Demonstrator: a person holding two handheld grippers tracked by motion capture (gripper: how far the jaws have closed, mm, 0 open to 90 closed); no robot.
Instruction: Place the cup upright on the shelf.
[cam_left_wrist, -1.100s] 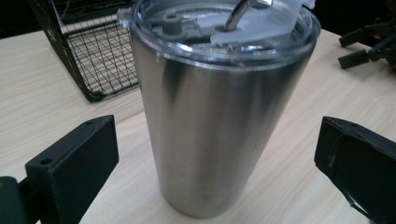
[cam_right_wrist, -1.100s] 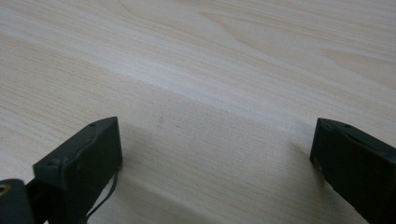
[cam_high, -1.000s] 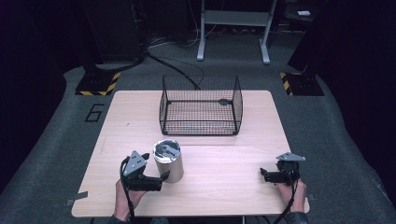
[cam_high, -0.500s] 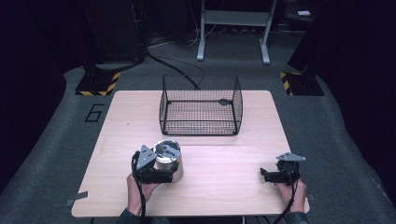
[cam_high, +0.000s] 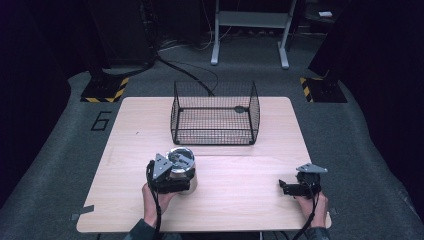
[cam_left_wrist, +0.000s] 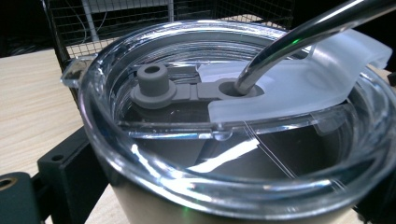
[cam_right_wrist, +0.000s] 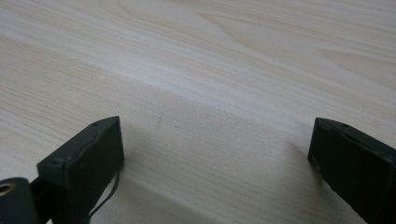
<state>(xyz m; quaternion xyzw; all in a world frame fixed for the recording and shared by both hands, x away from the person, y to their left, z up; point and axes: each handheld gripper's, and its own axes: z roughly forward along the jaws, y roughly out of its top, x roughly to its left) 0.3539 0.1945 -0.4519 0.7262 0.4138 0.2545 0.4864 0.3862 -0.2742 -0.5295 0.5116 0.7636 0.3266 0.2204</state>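
Upright steel tumbler with clear lid: stands between spread jaws of left gripper, grip unconfirmed; right gripper well apart, wide open, empty.

Straw top beyond frame edge

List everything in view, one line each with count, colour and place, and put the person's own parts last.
table: one, light wood, centre of the high view.
wire basket: one, black, far middle of the table.
tumbler: one, steel with a clear lid, near left of the table.
straw: one, metal, through the lid's grey stopper.
floor stands: two, black with yellow stripes, beyond the table's far corners.
left hand-held gripper: one, black, against the tumbler's near side, jaws to either side of it.
right hand-held gripper: one, black, near right of the table, jaws apart.
hands: two, at the near edge.
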